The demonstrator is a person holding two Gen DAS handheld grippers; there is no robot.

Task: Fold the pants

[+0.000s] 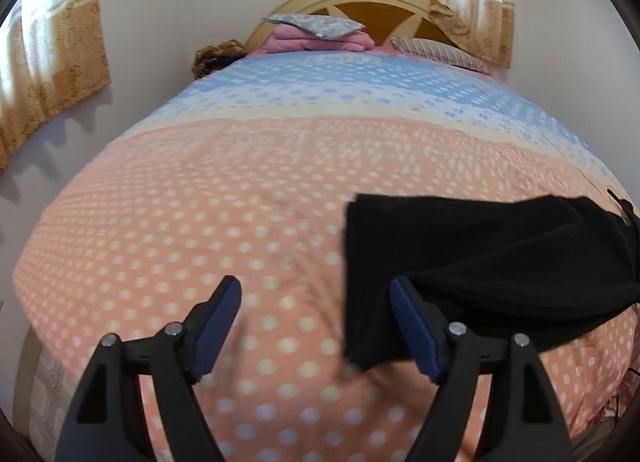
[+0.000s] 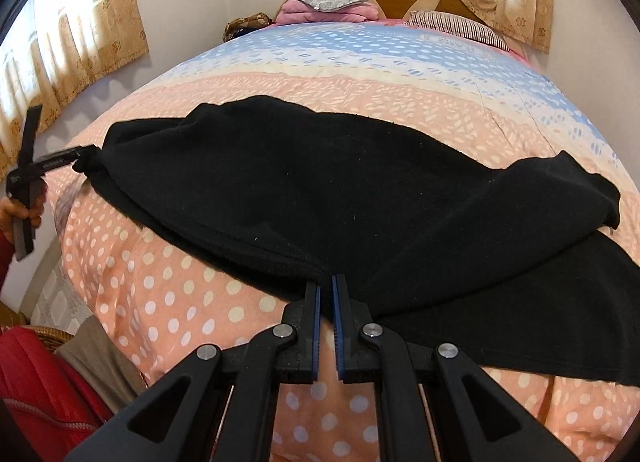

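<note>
Black pants (image 2: 320, 190) lie across the polka-dot bedspread, partly folded, one layer draped over another. My right gripper (image 2: 326, 282) is shut on the near edge of the pants. In the left wrist view the pants (image 1: 480, 262) lie at the right. My left gripper (image 1: 316, 294) is open and empty; its right finger (image 1: 412, 326) is over the pants' left end. The left gripper also shows in the right wrist view (image 2: 60, 160), at the pants' far left end.
The bed (image 1: 200, 222) has a pink and blue dotted cover. Folded pink bedding (image 1: 316, 38), a striped pillow (image 1: 440, 52) and a wooden headboard (image 1: 380, 2) are at the far end. Curtains hang on both sides. A person's red sleeve (image 2: 44, 394) is at bottom left.
</note>
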